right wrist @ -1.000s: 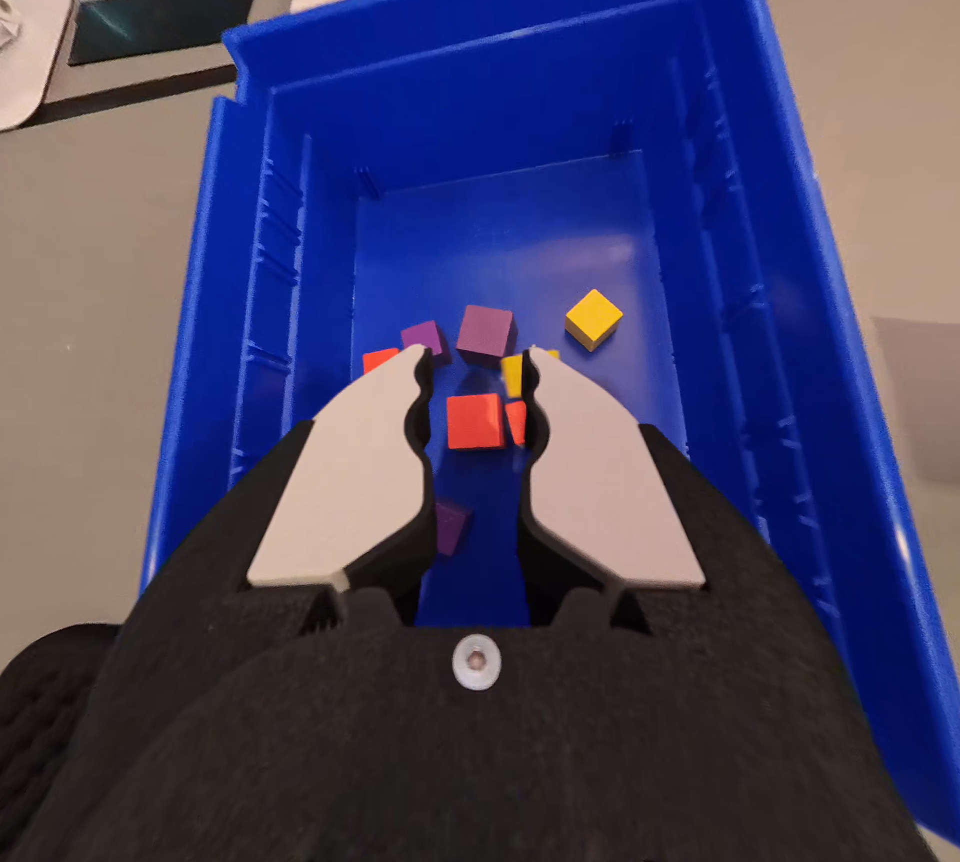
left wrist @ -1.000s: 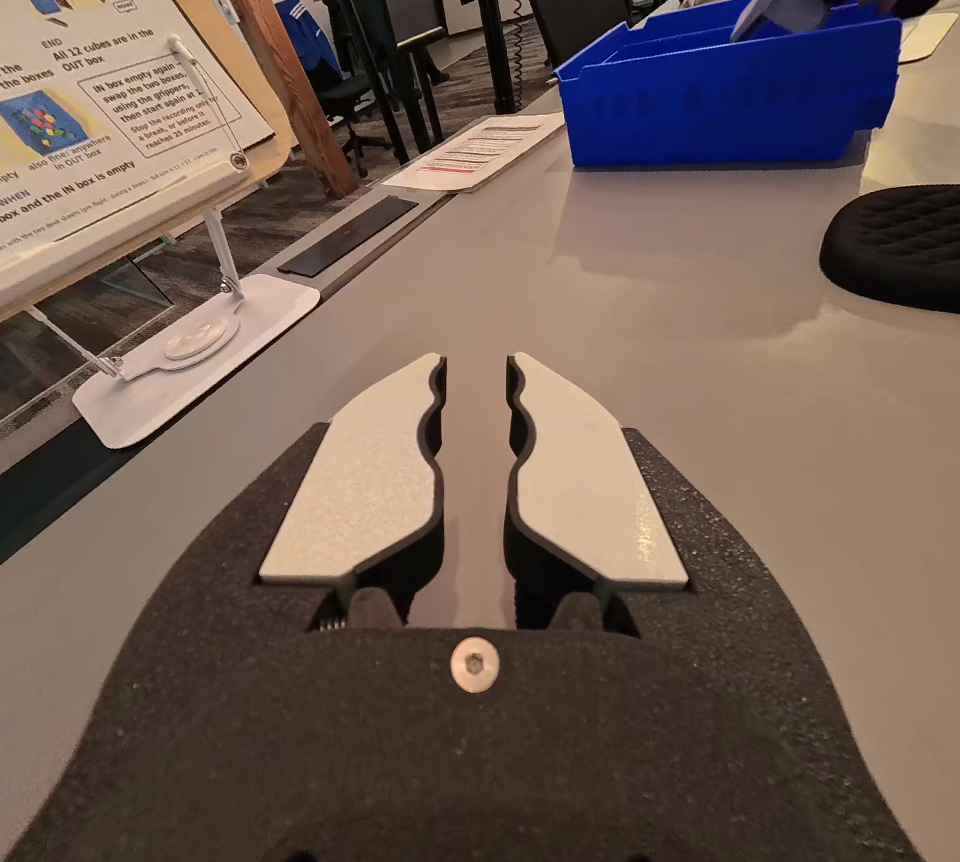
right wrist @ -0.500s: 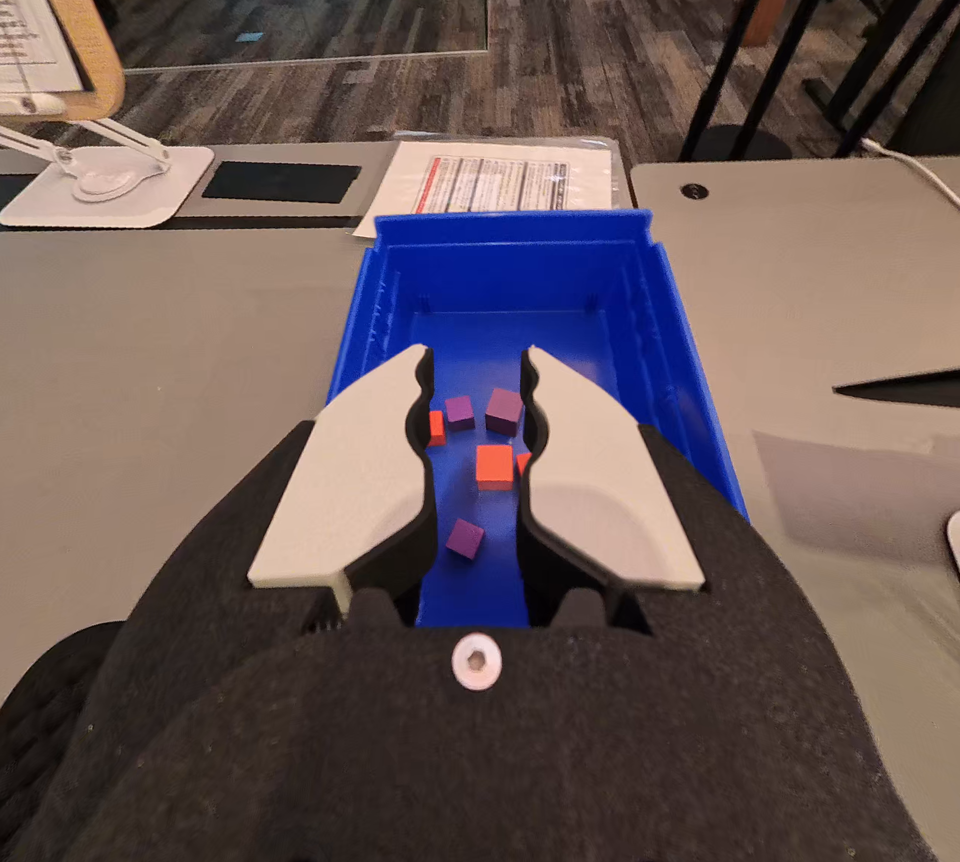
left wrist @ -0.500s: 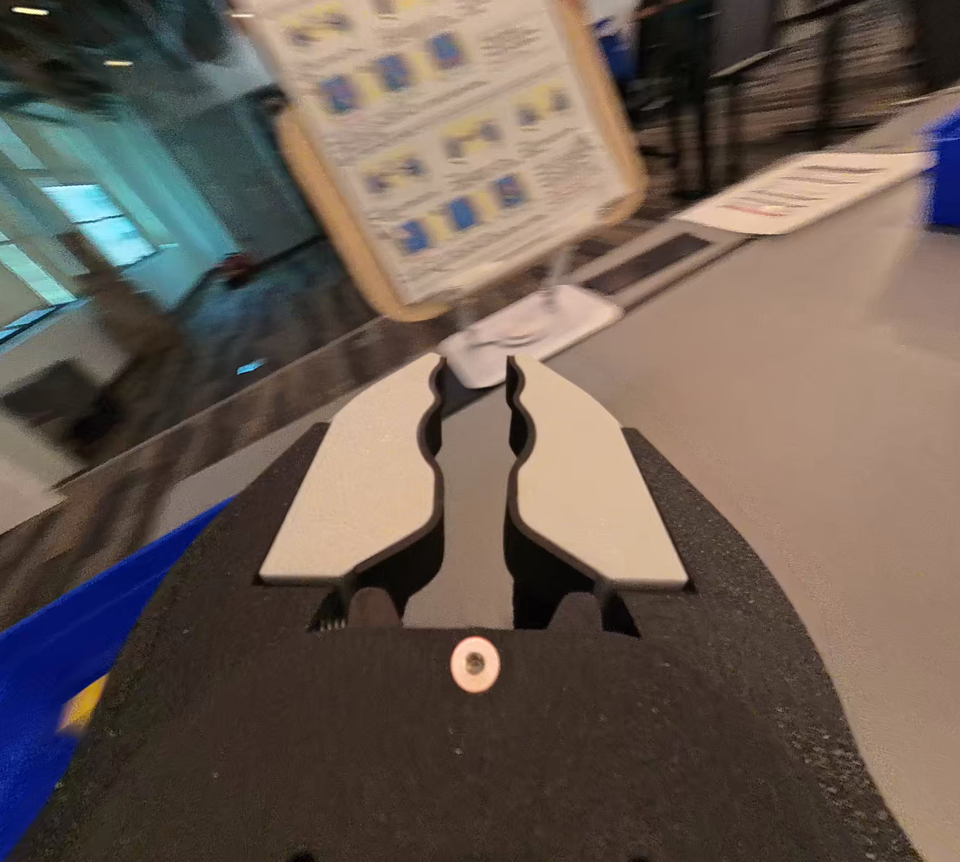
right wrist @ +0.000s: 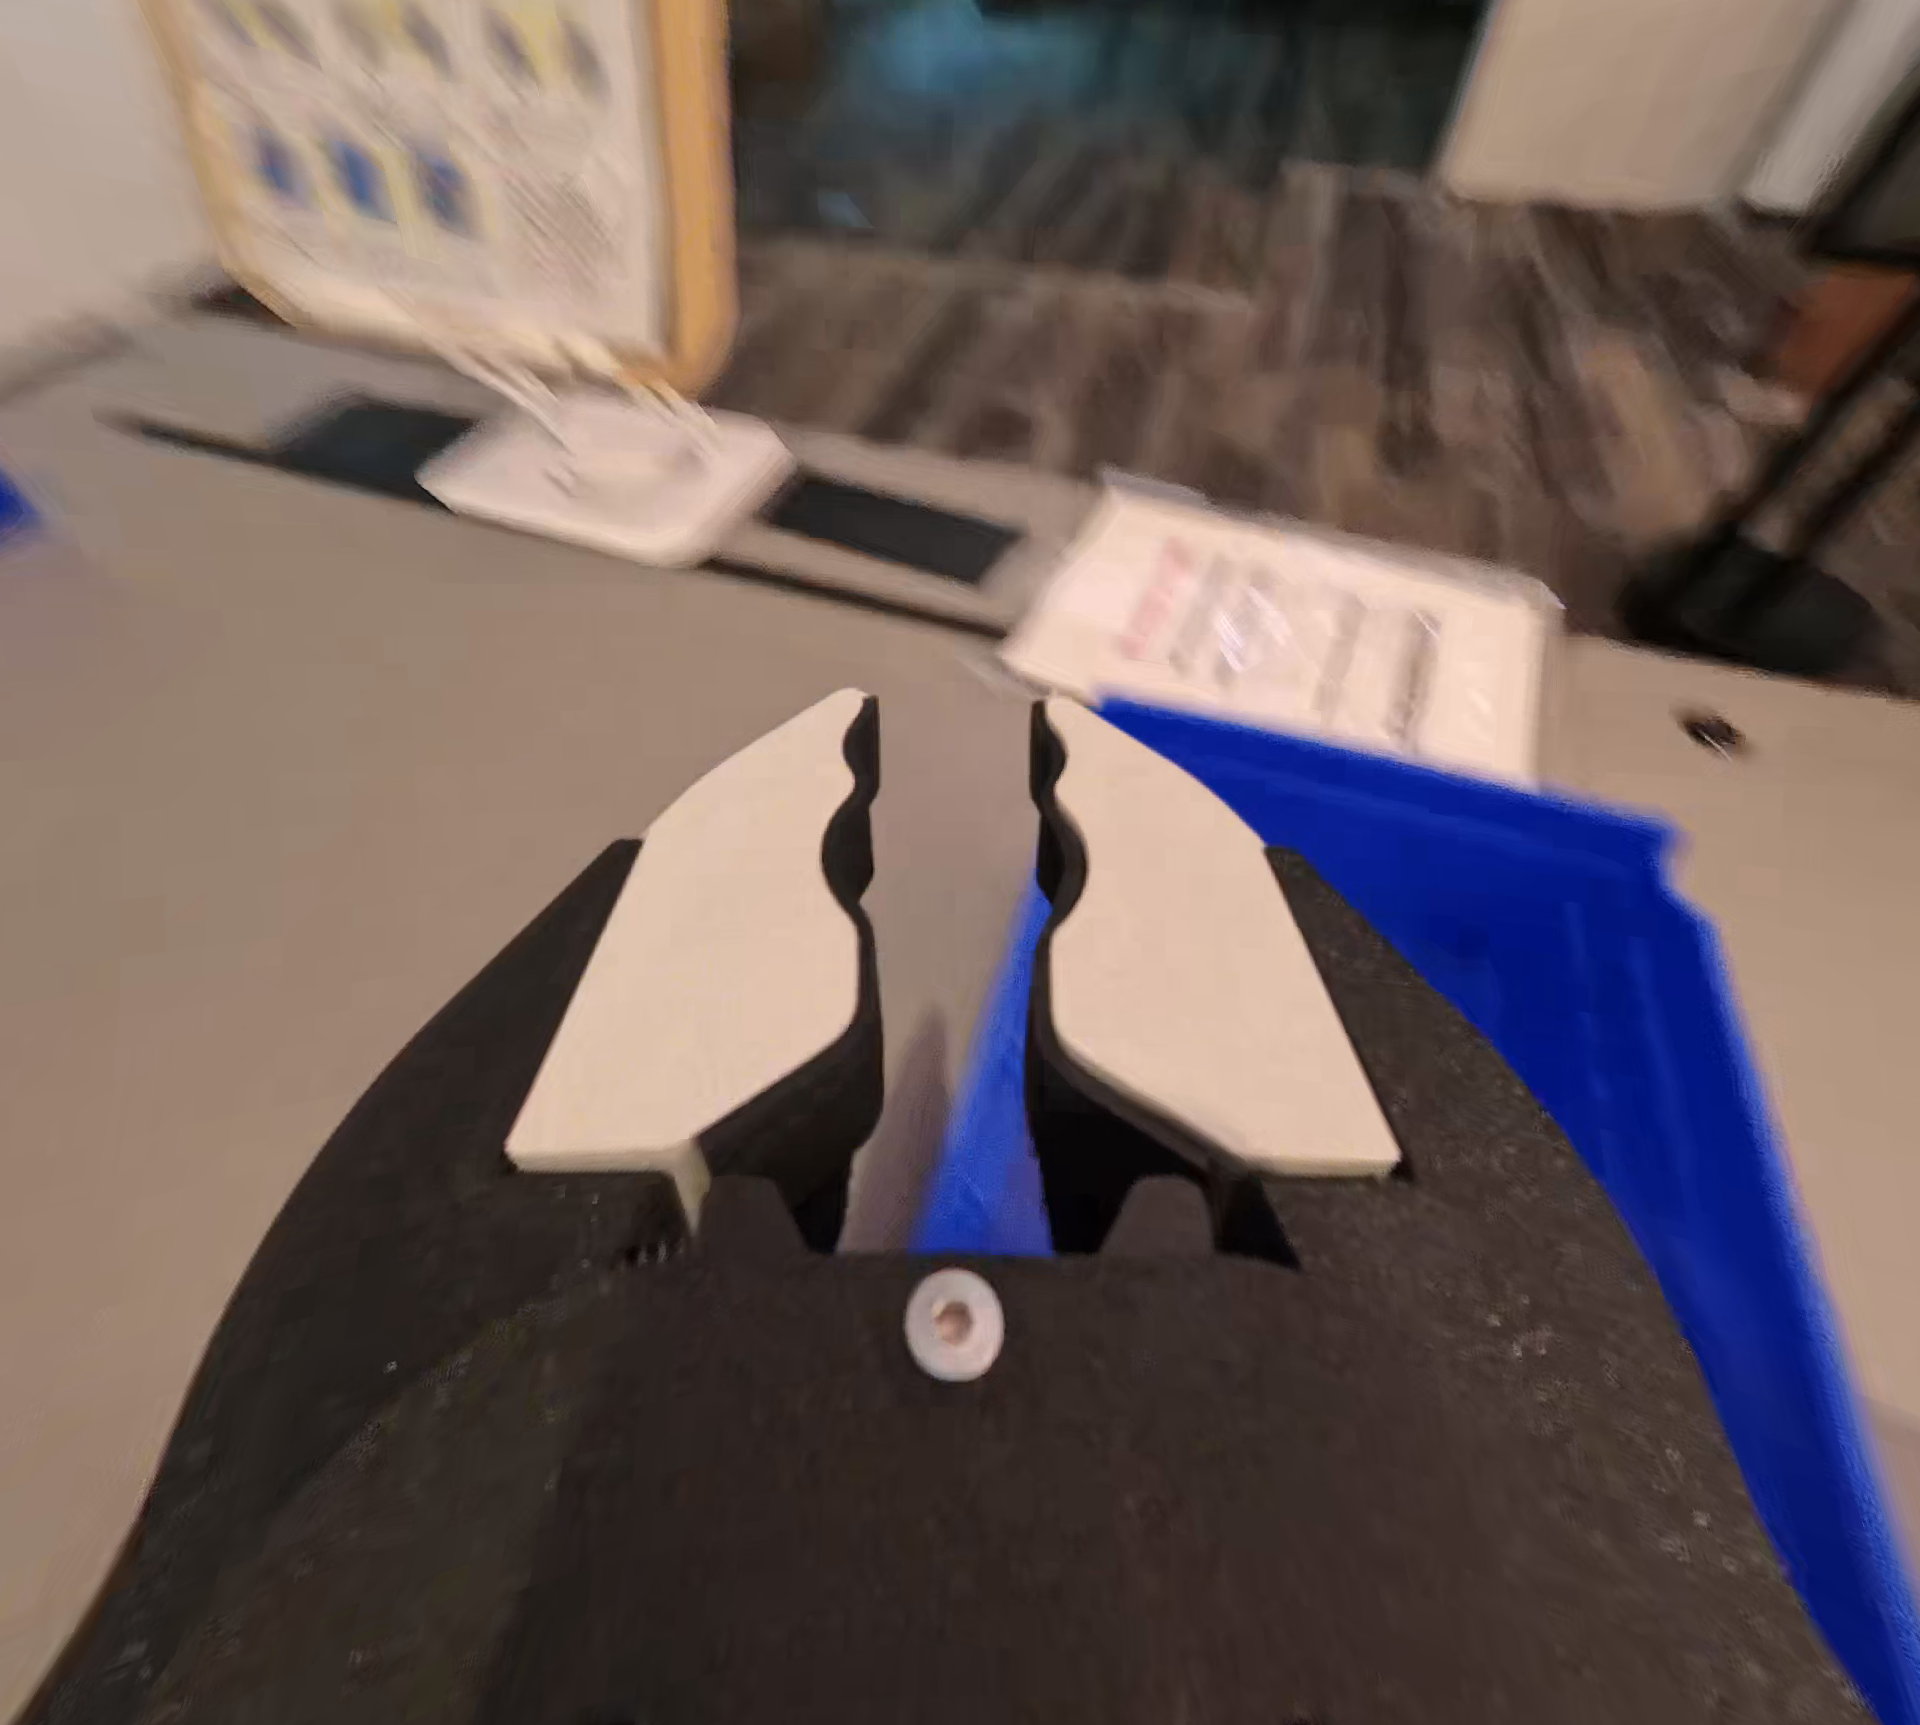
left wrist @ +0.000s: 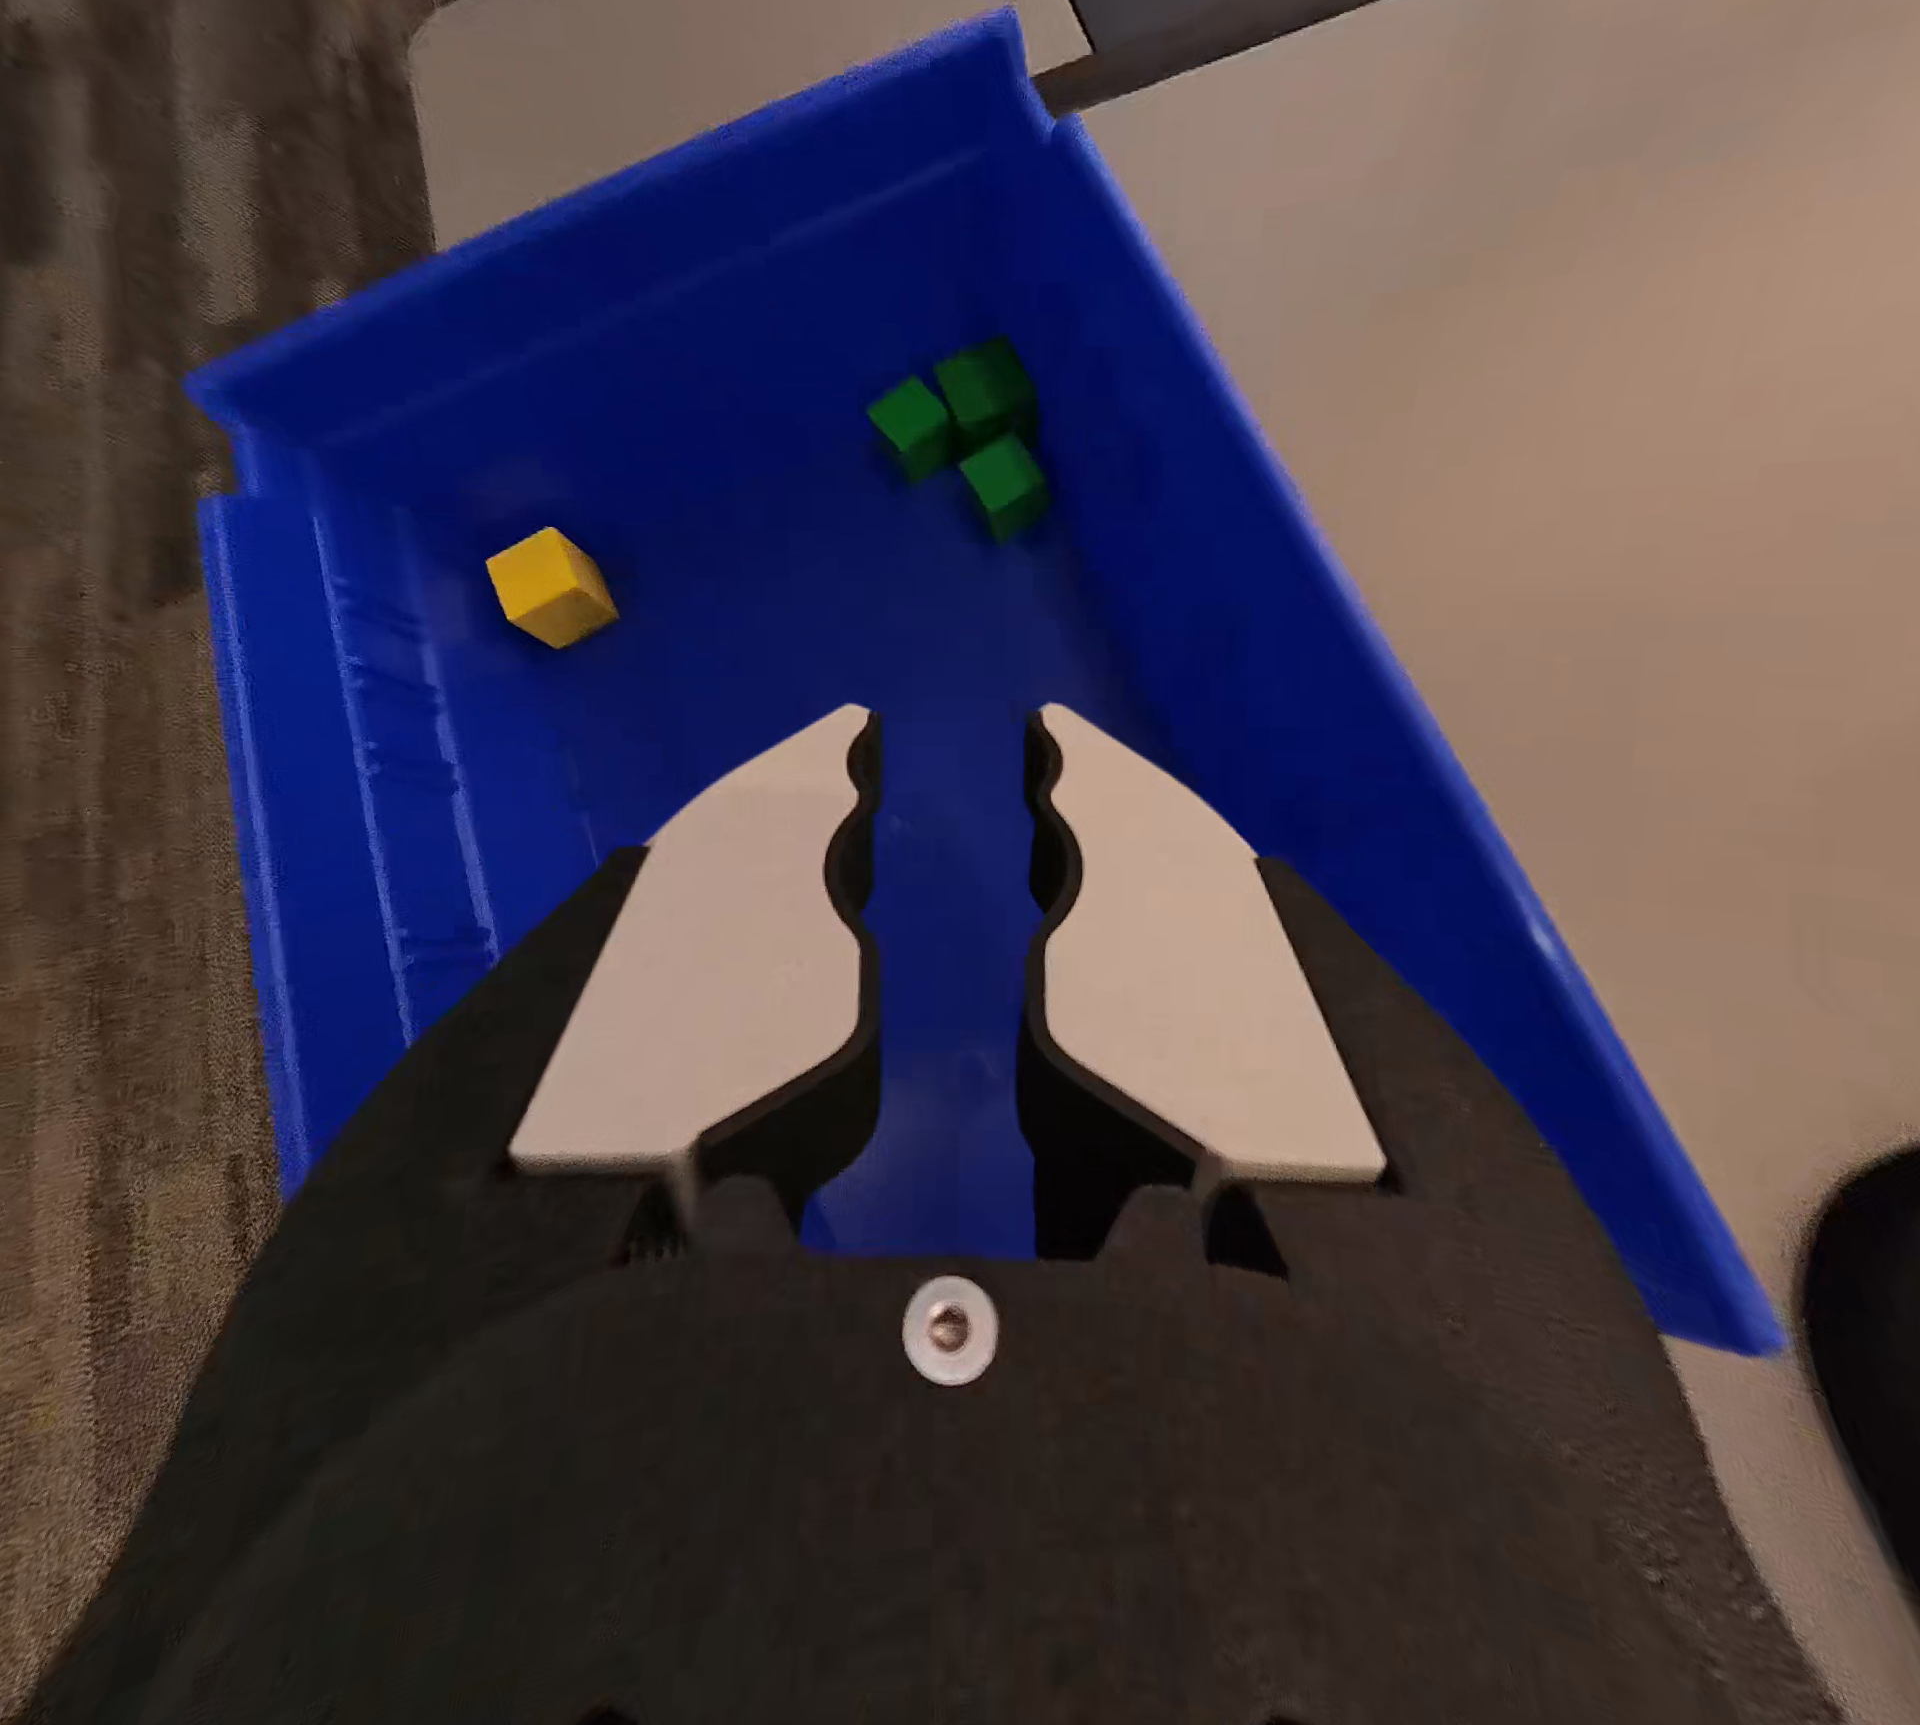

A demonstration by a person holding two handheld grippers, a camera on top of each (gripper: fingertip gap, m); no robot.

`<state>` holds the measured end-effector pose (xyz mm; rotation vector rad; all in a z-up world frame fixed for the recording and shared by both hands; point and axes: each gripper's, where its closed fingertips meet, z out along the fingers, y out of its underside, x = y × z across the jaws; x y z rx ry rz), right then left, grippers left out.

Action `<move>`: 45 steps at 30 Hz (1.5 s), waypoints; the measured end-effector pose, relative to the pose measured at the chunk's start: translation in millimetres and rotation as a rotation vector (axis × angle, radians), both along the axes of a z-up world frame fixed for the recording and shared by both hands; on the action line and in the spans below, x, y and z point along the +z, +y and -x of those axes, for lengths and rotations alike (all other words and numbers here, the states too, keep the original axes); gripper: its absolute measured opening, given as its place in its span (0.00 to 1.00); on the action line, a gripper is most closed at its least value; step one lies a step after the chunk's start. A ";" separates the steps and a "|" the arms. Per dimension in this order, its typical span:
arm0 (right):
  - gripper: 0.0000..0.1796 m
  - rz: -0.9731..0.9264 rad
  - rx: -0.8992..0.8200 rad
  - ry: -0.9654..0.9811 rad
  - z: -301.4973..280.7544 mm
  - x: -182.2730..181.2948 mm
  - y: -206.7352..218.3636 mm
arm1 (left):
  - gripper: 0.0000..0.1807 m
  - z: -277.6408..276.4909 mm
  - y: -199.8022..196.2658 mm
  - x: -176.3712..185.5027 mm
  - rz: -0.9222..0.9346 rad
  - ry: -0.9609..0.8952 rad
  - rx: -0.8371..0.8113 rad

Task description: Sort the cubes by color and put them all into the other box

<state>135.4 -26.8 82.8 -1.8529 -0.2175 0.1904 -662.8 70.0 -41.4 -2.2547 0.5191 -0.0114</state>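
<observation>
My left gripper (left wrist: 948,717) hangs unclenched and empty over a blue box (left wrist: 1226,636) whose long axis runs away from my fingertips. Ahead on its floor, a yellow cube (left wrist: 551,586) sits left and three touching green cubes (left wrist: 961,432) right. My right gripper (right wrist: 951,707) is likewise parted, empty, another blue box (right wrist: 1538,927) just right.

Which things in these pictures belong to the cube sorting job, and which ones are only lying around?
Belong to the job:
- blue box under the left gripper
- three green cubes, clustered together
- yellow cube, apart from them
- second blue box beside the right gripper

Just lying about:
- instruction board on its white stand
- printed sheet
- black pad
</observation>
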 end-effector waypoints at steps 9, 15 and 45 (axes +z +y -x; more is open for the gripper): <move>0.13 -0.260 0.283 0.234 83.2 70.8 -7.8 | 0.17 69.3 22.4 -28.3 -0.019 0.375 0.132; 0.14 -0.221 0.351 0.199 122.4 68.7 -0.5 | 0.18 92.7 59.4 -29.7 -0.023 0.542 0.132; 0.14 -0.021 0.450 -0.039 155.3 17.3 6.8 | 0.13 -16.7 125.4 -89.2 0.050 0.376 -0.451</move>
